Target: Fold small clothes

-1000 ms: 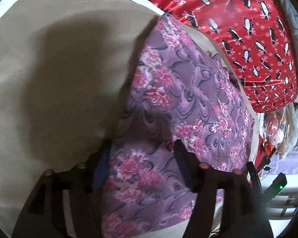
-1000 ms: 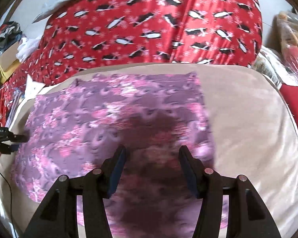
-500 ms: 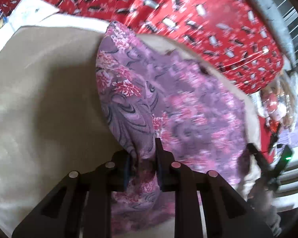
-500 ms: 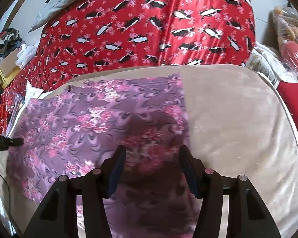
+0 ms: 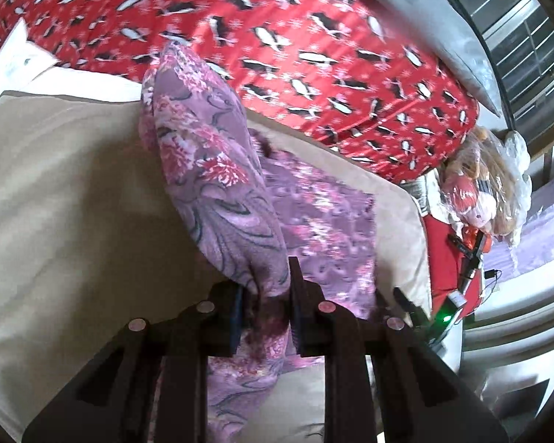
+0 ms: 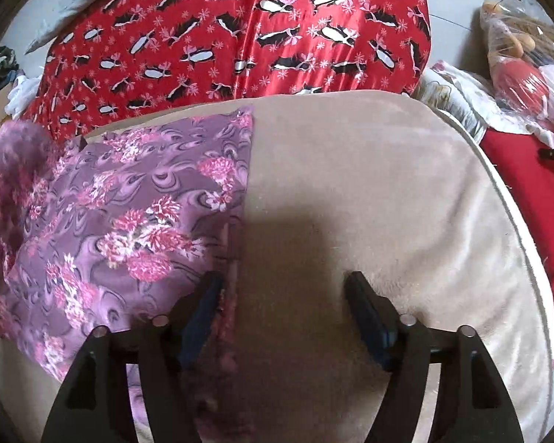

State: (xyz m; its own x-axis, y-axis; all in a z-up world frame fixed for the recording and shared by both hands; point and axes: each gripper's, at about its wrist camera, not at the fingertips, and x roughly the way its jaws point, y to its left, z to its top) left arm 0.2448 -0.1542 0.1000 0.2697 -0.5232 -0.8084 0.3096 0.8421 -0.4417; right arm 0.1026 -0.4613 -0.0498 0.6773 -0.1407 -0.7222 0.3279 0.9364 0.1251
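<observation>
A purple cloth with pink flowers (image 5: 210,170) lies on a beige cushion (image 5: 55,203). My left gripper (image 5: 266,291) is shut on the cloth's near edge and holds that side lifted, so it stands up as a fold over the flat part (image 5: 325,229). In the right wrist view the cloth (image 6: 129,214) lies flat at the left, its right edge running down to my right gripper (image 6: 284,288). That gripper is open; its left finger (image 6: 207,302) sits at the cloth's edge, the right finger over bare cushion (image 6: 387,203).
A red penguin-print quilt (image 5: 295,37) is bunched behind the cushion and shows in the right wrist view (image 6: 240,37). A bagged doll (image 6: 524,77) and red fabric (image 6: 528,184) lie right. A window grille (image 5: 517,26) is far right.
My left gripper closed on the cloth's edge and lifted it up and over toward the right. My right gripper shifted right to the cloth's right edge and stayed open.
</observation>
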